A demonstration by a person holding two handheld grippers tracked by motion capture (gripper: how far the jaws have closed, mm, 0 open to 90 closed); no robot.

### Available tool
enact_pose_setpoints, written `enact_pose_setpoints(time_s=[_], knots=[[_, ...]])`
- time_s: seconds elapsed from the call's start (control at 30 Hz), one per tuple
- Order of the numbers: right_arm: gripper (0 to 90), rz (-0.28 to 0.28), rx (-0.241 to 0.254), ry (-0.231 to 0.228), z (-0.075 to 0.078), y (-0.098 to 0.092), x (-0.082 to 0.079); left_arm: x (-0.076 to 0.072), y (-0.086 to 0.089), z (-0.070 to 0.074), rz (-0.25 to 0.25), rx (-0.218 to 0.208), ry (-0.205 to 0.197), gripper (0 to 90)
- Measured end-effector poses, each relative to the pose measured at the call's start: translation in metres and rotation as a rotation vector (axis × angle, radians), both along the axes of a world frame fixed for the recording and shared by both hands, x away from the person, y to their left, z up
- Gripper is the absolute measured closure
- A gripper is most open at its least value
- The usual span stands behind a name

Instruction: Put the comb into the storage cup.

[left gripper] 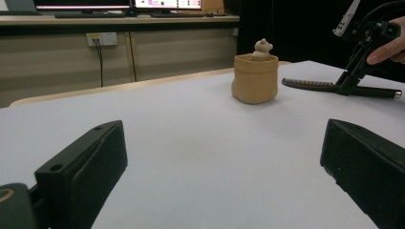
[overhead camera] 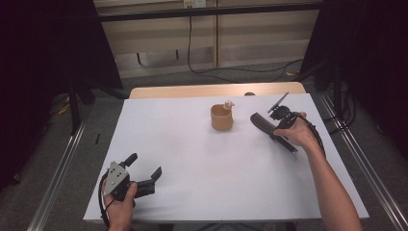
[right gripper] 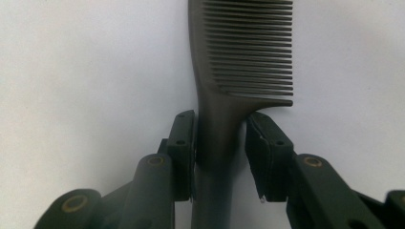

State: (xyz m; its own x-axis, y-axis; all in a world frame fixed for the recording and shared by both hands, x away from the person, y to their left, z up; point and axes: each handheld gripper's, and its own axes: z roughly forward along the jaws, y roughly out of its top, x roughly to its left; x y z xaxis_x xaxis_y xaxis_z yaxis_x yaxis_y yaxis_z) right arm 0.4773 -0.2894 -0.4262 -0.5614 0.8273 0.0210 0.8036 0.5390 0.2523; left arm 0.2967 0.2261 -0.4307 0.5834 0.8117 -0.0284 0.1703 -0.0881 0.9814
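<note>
Two grippers work the wide white table point(overhead camera: 192, 159). By the tan sack-shaped pot point(overhead camera: 222, 118) lies the dark plastic comb point(right gripper: 224, 71); the right gripper point(right gripper: 219, 143) straddles its handle, jaws barely closed, one side gapped, so it may slip. Left gripper point(overhead camera: 144, 168) rests low, near the person, jaws spread wide

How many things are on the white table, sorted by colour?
Tan: 1, the sack-shaped pot with a little bear figure peeking out.
Black: 1, the comb, lying flat.
Total: 2
</note>
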Motion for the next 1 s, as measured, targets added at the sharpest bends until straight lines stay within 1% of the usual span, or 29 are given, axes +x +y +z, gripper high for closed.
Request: enact_pose_setpoints(time_s=[0.13, 0.17, 0.2, 0.27, 0.3, 0.37, 0.43, 0.57, 0.6, 0.67, 0.73, 0.77, 0.8, 0.83, 0.9, 1.0], knots=[[67.0, -0.012, 0.002, 0.004, 0.0, 0.0, 0.0, 0.0, 0.0, 0.0, 0.001, 0.002, -0.002, 1.7], [70.0, -0.009, -0.002, 0.0, 0.0, 0.0, 0.001, 0.0, 0.0, 0.0, 0.003, 0.0, -0.001, 1.7], [71.6, -0.007, -0.006, 0.001, 0.001, 0.001, 0.0, 0.0, 0.001, 0.0, 0.002, 0.011, -0.001, 1.7], [72.0, -0.003, -0.013, -0.004, 0.001, 0.003, 0.0, 0.001, 0.001, 0.0, 0.002, 0.012, 0.001, 1.7], [72.2, -0.011, -0.015, -0.003, 0.001, 0.003, 0.0, 0.0, 0.001, 0.0, 0.001, 0.01, 0.0, 1.7], [72.2, -0.014, -0.011, -0.001, 0.0, 0.003, 0.0, 0.0, 0.0, 0.0, 0.002, 0.002, 0.001, 1.7], [72.5, -0.026, -0.002, 0.013, 0.001, 0.002, 0.001, 0.0, 0.001, 0.0, 0.007, -0.002, 0.0, 1.7], [72.6, -0.029, 0.01, 0.011, 0.001, 0.0, 0.002, 0.001, 0.003, 0.0, 0.007, 0.004, 0.0, 1.7], [72.7, -0.037, 0.024, 0.014, 0.001, -0.002, 0.001, 0.001, 0.003, 0.0, 0.008, 0.003, -0.001, 1.7], [72.8, -0.039, 0.03, 0.013, 0.002, -0.003, 0.001, 0.001, 0.003, 0.0, 0.009, 0.004, 0.0, 1.7], [72.8, -0.042, 0.035, 0.005, 0.002, -0.003, 0.001, 0.001, 0.003, 0.0, 0.009, 0.004, 0.001, 1.7], [72.8, -0.051, 0.038, -0.012, 0.003, -0.005, 0.0, 0.001, 0.003, 0.0, 0.012, 0.0, 0.001, 1.7], [72.8, -0.057, 0.039, -0.018, 0.004, -0.005, -0.001, 0.0, 0.003, 0.0, 0.012, -0.001, 0.001, 1.7], [72.8, -0.057, 0.044, -0.033, 0.005, -0.006, -0.001, 0.0, 0.003, 0.0, 0.011, 0.002, 0.0, 1.7], [72.8, -0.062, 0.061, -0.046, 0.007, -0.007, -0.003, 0.0, 0.003, 0.0, 0.008, 0.005, 0.0, 1.7], [72.8, -0.059, 0.073, -0.058, 0.009, -0.007, -0.005, 0.001, 0.003, 0.0, 0.008, 0.004, 0.003, 1.7]])
